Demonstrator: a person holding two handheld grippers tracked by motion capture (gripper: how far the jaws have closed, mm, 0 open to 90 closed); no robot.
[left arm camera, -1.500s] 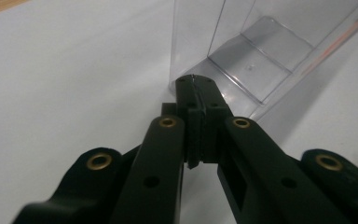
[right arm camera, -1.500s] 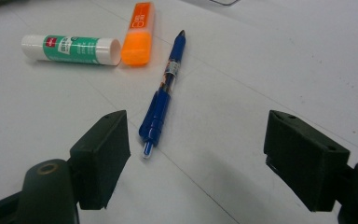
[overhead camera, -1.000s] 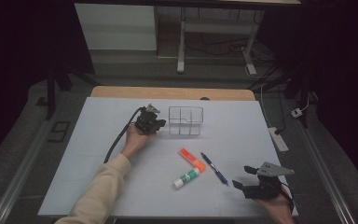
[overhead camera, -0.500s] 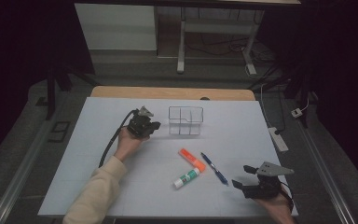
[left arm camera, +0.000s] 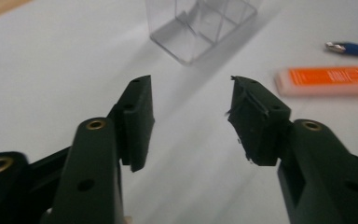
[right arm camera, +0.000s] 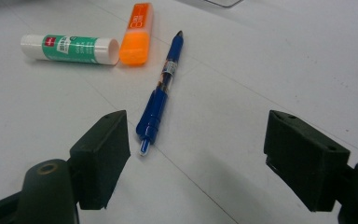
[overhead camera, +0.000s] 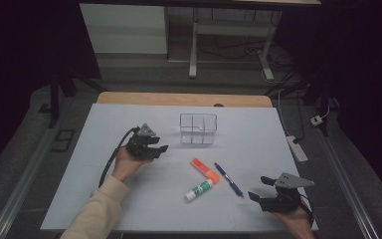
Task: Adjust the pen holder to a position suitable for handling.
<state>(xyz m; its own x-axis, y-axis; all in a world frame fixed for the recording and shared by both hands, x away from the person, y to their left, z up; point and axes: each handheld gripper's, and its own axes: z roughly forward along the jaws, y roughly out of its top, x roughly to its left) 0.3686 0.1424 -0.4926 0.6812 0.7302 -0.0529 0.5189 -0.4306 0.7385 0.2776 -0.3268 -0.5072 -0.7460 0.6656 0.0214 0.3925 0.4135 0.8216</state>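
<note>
Your bench carries one clear organiser, one glue stick, one orange highlighter, one blue pen — left gripper fingers just opened on nothing, right gripper fingers spread.

Organizer behind highlighter, pen right (glue stick front)

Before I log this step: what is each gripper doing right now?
Left gripper: open, holding nothing; its jaws have just been opening.
Right gripper: open, holding nothing, near the blue pen.
</note>
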